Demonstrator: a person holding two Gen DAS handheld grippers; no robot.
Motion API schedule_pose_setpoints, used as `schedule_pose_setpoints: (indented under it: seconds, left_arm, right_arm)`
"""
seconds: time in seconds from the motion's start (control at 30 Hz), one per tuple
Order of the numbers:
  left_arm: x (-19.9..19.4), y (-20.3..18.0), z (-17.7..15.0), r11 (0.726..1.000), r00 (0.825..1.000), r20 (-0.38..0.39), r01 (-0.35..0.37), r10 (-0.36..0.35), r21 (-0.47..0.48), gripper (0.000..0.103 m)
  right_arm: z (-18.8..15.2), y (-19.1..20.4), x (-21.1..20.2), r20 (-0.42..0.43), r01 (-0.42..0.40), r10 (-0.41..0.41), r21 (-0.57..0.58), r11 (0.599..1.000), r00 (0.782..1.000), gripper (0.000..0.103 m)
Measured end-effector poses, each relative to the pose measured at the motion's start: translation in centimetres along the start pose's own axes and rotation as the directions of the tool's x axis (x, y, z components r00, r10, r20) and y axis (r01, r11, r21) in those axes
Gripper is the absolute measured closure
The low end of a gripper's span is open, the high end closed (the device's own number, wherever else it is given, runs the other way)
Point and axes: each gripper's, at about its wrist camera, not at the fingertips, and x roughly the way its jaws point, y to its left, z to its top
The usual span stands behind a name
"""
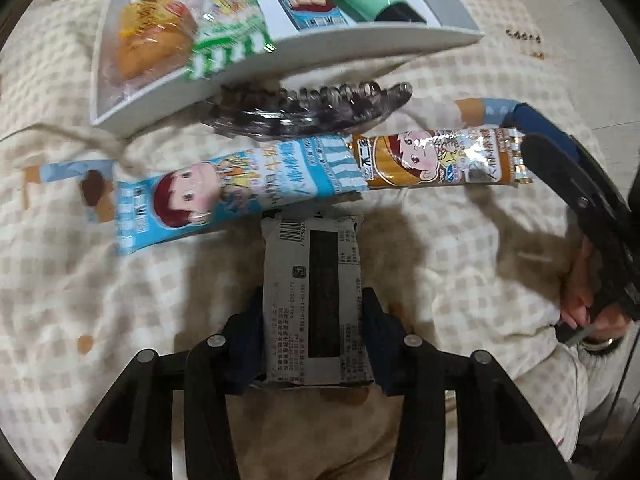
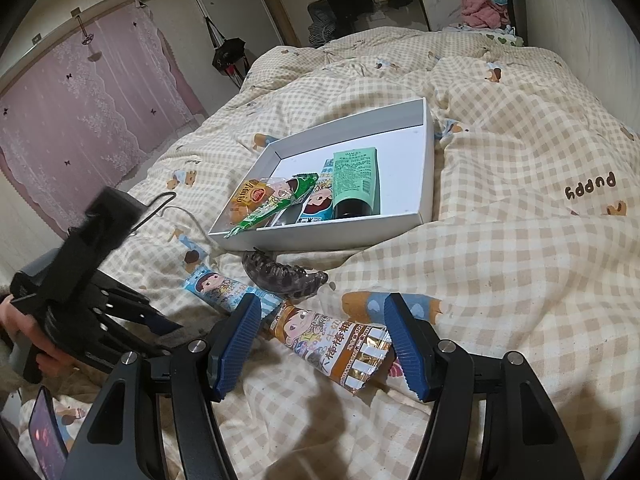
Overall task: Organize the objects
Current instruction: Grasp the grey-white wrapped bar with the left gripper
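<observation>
Step in hand: gathering loose items off the quilt (image 2: 500,240) into the white tray (image 2: 428,168). The left gripper (image 1: 316,316) has its fingers closed on a grey packet (image 1: 314,292), pinched by its long sides and apparently clear of the quilt; judged mid-transfer. The right gripper (image 2: 320,344) has fingers spread, one either side of the brown stick pack (image 2: 340,344), not visibly touching it; judged about to close. In the left view the tray sits at 12 o'clock, with the blue stick pack (image 1: 224,196) and the hair claw (image 1: 312,108) lying across the direct line to it. The tray already holds a bun (image 2: 248,196), a green stick pack (image 2: 276,204), another blue pack and a green tube (image 2: 356,184), all crowded at its near wall. Open floor remains at the tray's far end, toward 1 o'clock in the right view. The next move likely calls for lifting the packet over the near wall and setting it beyond the crowded items. The soft quilt may let the tray tilt.
</observation>
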Motion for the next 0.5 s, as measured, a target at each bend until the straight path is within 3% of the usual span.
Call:
schedule_pose_setpoints:
  seconds: [0.17, 0.33, 0.43, 0.5]
  left_arm:
    - [-3.1, 2.2, -2.2, 1.0, 0.997, 0.069, 0.018, -0.018, -0.005, 0.055]
    - [-5.9, 3.8, -4.4, 1.0, 0.992, 0.126, -0.011, 0.009, 0.017, 0.055]
    - [-6.3, 3.8, -5.7, 0.995, 0.988, 0.137, -0.084, 0.077, 0.049, 0.055]
    - [-4.3, 2.9, -5.6, 0.99, 0.984, 0.13, -0.127, 0.119, 0.061, 0.055]
  right_arm:
    - [-0.1, -0.1, 0.1, -0.007, 0.001, -0.001, 0.003, 1.0, 1.0, 0.038]
    - [0.0, -0.2, 0.3, -0.013, 0.004, -0.004, 0.003, 1.0, 1.0, 0.038]
    - [-0.1, -0.2, 0.4, -0.018, 0.004, -0.004, 0.004, 1.0, 1.0, 0.038]
    - [-0.1, -0.3, 0.5, -0.021, 0.006, -0.006, 0.005, 1.0, 1.0, 0.038]
